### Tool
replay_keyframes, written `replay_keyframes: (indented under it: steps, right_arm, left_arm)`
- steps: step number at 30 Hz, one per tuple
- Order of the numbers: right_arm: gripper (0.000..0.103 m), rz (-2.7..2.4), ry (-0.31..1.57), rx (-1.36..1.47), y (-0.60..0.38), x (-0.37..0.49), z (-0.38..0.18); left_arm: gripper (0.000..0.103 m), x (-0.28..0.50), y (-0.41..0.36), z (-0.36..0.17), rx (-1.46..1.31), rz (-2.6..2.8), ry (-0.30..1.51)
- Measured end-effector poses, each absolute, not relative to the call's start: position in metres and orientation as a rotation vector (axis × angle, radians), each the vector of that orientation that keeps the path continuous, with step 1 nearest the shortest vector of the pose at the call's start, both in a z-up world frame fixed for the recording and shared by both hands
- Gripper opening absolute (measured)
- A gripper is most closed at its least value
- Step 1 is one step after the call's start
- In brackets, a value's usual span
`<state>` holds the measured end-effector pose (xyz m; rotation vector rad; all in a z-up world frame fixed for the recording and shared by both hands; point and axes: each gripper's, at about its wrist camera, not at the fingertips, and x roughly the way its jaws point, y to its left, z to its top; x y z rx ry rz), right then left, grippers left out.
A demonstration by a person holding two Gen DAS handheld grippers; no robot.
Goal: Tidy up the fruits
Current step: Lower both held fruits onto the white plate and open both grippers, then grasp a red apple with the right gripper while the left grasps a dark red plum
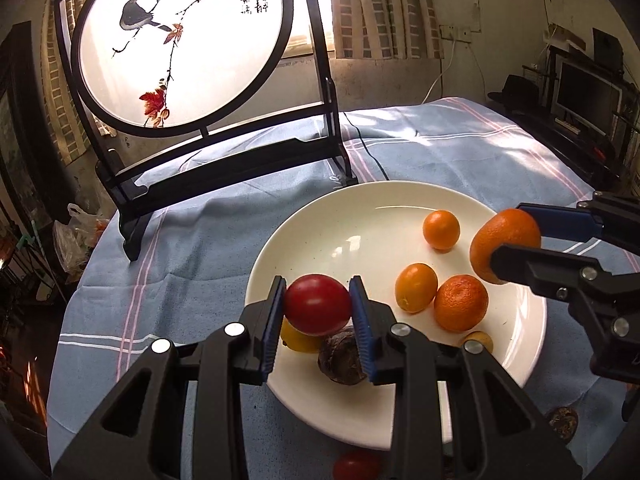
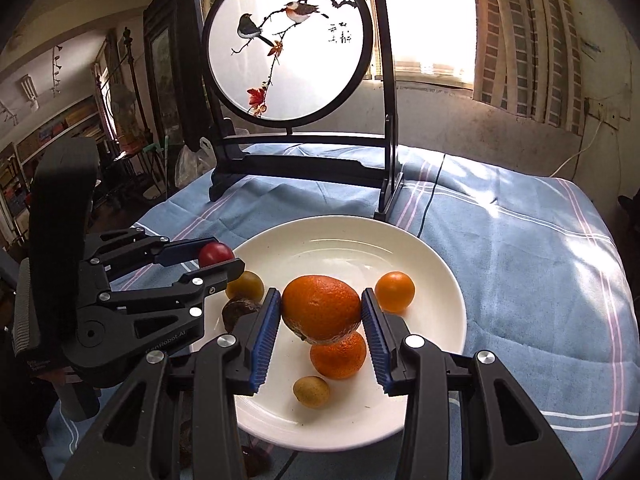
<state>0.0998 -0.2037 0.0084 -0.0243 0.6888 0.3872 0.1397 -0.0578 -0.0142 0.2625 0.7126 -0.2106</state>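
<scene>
My left gripper (image 1: 318, 308) is shut on a red tomato (image 1: 317, 305) and holds it above the near-left rim of a white plate (image 1: 360, 216). My right gripper (image 2: 322, 312) is shut on a large orange (image 2: 321, 307) and holds it above the plate (image 2: 432, 264). In the plate lie a mandarin (image 2: 338, 355), a small orange fruit (image 2: 395, 291), a yellow fruit (image 2: 245, 285), a brown wrinkled fruit (image 2: 239, 313) and a small tan fruit (image 2: 311, 391). The left gripper with the tomato (image 2: 216, 255) shows at the left of the right wrist view.
A round bird-painting screen in a black stand (image 1: 180, 44) stands behind the plate on the blue striped cloth (image 1: 460, 148). A red tomato (image 1: 357, 465) and a brown fruit (image 1: 563, 422) lie on the cloth near the plate's front edge. A black cable (image 1: 368, 156) runs across the cloth.
</scene>
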Motion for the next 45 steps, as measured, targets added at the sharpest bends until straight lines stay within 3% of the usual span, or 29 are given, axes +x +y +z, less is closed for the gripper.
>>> replay_keyframes:
  steps: [16, 19, 23, 30, 38, 45]
  right_arm:
    - [0.043, 0.366, 0.720, -0.044, -0.195, 0.128, -0.009]
    - [0.048, 0.344, 0.723, -0.037, -0.196, 0.129, -0.013]
    - [0.051, 0.333, 0.697, -0.004, -0.209, 0.111, -0.003]
    - [0.068, 0.380, 0.718, 0.018, -0.236, 0.025, 0.016]
    - [0.069, 0.445, 0.797, -0.084, -0.229, -0.086, -0.012]
    - [0.068, 0.438, 0.881, -0.097, -0.218, -0.101, -0.050]
  left_arm:
    - [0.032, 0.168, -0.063, -0.032, 0.286, -0.180, 0.758]
    - [0.072, 0.167, -0.062, -0.034, 0.289, -0.161, 0.746]
    - [0.072, 0.156, -0.054, -0.028, 0.279, -0.171, 0.728]
    - [0.072, 0.100, -0.025, -0.002, 0.265, -0.207, 0.686]
    - [0.074, 0.017, -0.009, -0.004, 0.296, -0.290, 0.699]
    - [0.074, -0.049, -0.032, -0.038, 0.380, -0.461, 0.765]
